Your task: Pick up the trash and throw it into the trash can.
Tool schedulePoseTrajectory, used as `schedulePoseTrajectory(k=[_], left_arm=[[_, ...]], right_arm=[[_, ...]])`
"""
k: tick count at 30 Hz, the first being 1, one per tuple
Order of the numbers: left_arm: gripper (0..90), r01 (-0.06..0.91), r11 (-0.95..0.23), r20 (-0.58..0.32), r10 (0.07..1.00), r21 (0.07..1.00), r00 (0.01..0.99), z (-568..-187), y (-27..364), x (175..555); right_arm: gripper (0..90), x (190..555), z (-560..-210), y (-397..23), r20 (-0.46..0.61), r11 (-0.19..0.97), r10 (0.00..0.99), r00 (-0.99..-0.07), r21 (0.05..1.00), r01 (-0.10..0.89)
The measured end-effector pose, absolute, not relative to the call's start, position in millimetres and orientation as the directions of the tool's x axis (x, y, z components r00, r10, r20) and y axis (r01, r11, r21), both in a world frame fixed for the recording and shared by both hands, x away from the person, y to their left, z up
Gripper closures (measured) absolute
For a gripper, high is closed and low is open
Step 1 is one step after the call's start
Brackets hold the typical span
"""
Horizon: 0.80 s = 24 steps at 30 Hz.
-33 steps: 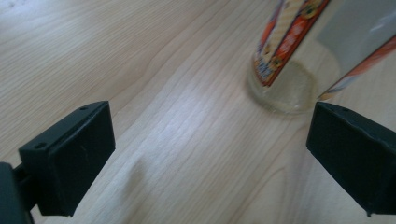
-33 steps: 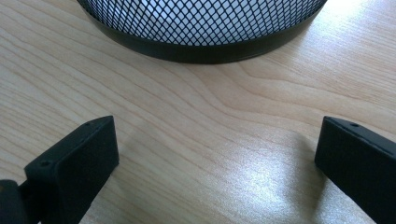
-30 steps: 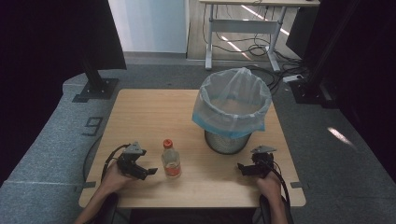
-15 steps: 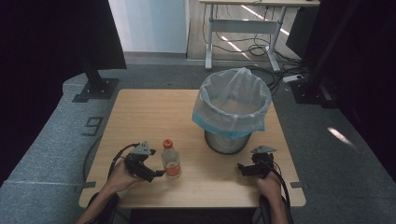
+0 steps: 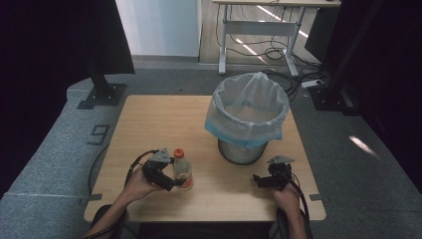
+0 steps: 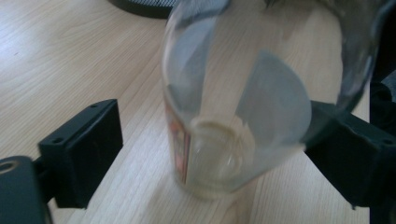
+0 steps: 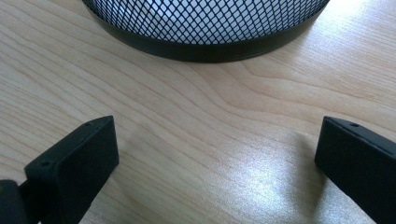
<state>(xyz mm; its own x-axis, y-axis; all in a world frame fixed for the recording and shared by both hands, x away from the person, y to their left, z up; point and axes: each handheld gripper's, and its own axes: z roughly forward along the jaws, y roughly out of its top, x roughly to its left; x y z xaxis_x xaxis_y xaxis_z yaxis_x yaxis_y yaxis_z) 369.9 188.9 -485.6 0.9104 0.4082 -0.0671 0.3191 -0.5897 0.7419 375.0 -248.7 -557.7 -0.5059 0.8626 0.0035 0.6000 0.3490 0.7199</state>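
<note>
Your left gripper (image 5: pixel 166 178) has closed in on bottle (image 5: pixel 182 169) over last second; bottle now stands between its spread fingers (image 6: pixel 81 149), not yet clamped. Right gripper (image 5: pixel 263 180) idle, released, near bin (image 5: pixel 247 119). Looks like grasp next.

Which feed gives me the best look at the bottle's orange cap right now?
The high view: the bottle stands whole there, orange cap on top, beside the left gripper. The left gripper view shows its clear, blurred body between open jaws, cap cropped.

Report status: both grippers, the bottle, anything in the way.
Left gripper open, fingers either side of the bottle, upright. Right gripper open, nothing held, near bin. Table otherwise bare.
</note>
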Motion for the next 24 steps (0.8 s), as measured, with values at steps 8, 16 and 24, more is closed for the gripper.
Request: schedulePoseTrajectory(k=[8, 16, 24], left_arm=[[16.1, 0.303, -0.607, -0.064, 0.384, 0.734, 0.921, -488, 177, 373], [27.2, 0.267, -0.63, -0.033, 0.357, 0.729, 0.934, -486, 174, 370], [27.9, 0.274, -0.624, -0.034, 0.368, 0.732, 0.929, -485, 172, 372]], right_arm=[[0.0, 375, -558, -249, 0.004, 0.349, 0.862, -0.506, 0.72, 0.6], [0.0, 375, -558, -249, 0.004, 0.349, 0.862, -0.506, 0.72, 0.6], [0.0, 375, -558, -249, 0.004, 0.349, 0.862, -0.506, 0.719, 0.6]])
